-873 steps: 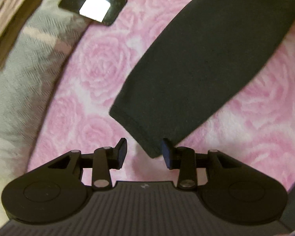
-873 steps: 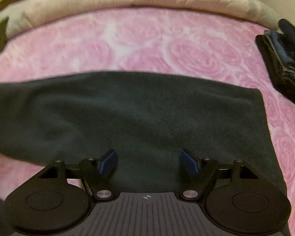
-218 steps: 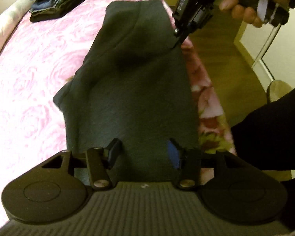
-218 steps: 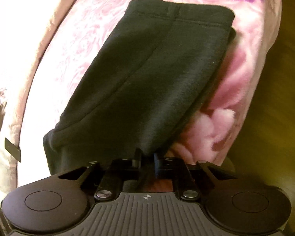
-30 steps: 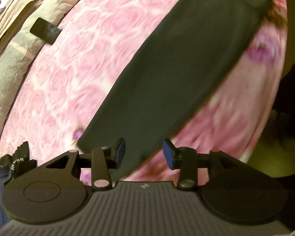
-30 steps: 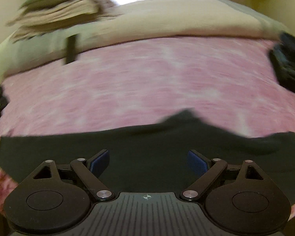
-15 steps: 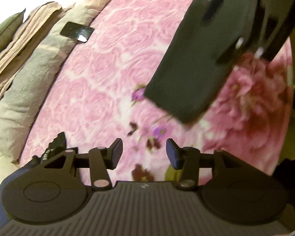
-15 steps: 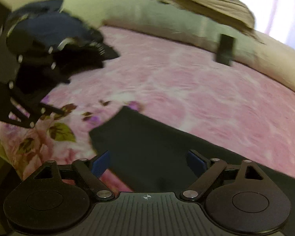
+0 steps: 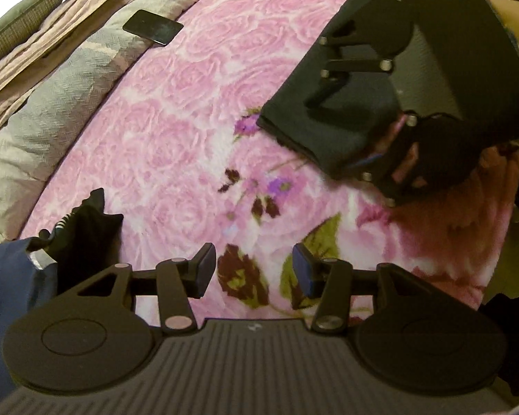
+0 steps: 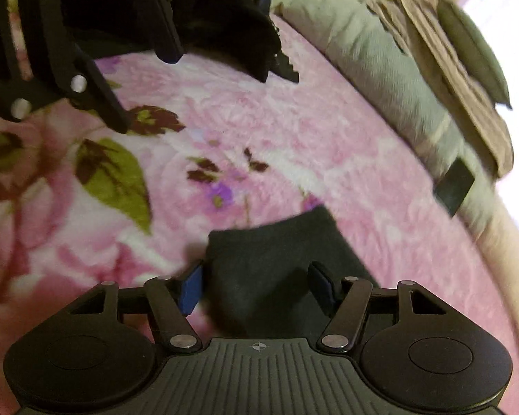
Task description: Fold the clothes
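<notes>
The left gripper (image 9: 252,269) and right gripper (image 10: 256,288) are held with jaws apart; the dark garment's (image 10: 276,259) end is straddled near the bed's (image 9: 176,131) edge.

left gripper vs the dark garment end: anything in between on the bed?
Only bare floral blanket between the left gripper and the dark garment; no other item, per the left wrist view.

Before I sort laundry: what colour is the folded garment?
Plain black garment, clearest in left wrist view.
</notes>
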A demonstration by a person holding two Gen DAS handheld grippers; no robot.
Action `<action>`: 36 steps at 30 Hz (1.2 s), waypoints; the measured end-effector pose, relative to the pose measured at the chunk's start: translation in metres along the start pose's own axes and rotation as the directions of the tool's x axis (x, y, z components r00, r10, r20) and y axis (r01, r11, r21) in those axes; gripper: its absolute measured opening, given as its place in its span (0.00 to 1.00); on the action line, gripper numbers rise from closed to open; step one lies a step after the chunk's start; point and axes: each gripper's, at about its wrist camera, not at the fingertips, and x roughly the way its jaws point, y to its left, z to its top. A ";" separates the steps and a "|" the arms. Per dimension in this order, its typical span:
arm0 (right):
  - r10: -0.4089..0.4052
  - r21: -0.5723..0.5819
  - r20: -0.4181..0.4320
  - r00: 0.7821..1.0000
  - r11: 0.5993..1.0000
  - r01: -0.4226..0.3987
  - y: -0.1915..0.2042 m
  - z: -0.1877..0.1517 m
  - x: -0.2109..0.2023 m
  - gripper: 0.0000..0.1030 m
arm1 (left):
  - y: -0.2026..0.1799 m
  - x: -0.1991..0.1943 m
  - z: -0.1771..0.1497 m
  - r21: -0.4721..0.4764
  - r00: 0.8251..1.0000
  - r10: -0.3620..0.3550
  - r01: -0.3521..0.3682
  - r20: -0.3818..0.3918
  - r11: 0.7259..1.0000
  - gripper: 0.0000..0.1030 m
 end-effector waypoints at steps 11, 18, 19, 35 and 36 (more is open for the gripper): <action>0.047 0.477 0.099 0.994 0.874 -0.089 -0.098 -0.017 -0.054 0.11 | -0.007 -0.006 0.037 0.069 0.999 -0.028 0.024 0.047 0.997 0.43; -0.154 0.904 0.089 0.984 0.427 -0.015 -0.240 -0.132 -0.144 0.11 | -0.027 -0.008 0.122 0.183 0.984 -0.105 0.078 0.143 0.980 0.43; -0.191 0.933 0.070 0.979 0.359 0.003 -0.256 -0.157 -0.158 0.11 | -0.032 -0.008 0.137 0.211 0.980 -0.122 0.087 0.157 0.974 0.43; -0.214 0.907 0.031 0.976 -0.404 -0.117 -0.295 -0.405 -0.172 0.72 | -0.131 0.024 0.280 0.493 0.931 -0.316 0.191 0.184 0.849 0.44; -0.212 0.909 0.037 0.977 -0.398 -0.121 -0.293 -0.403 -0.171 0.72 | -0.135 0.026 0.285 0.506 0.929 -0.324 0.195 0.181 0.840 0.44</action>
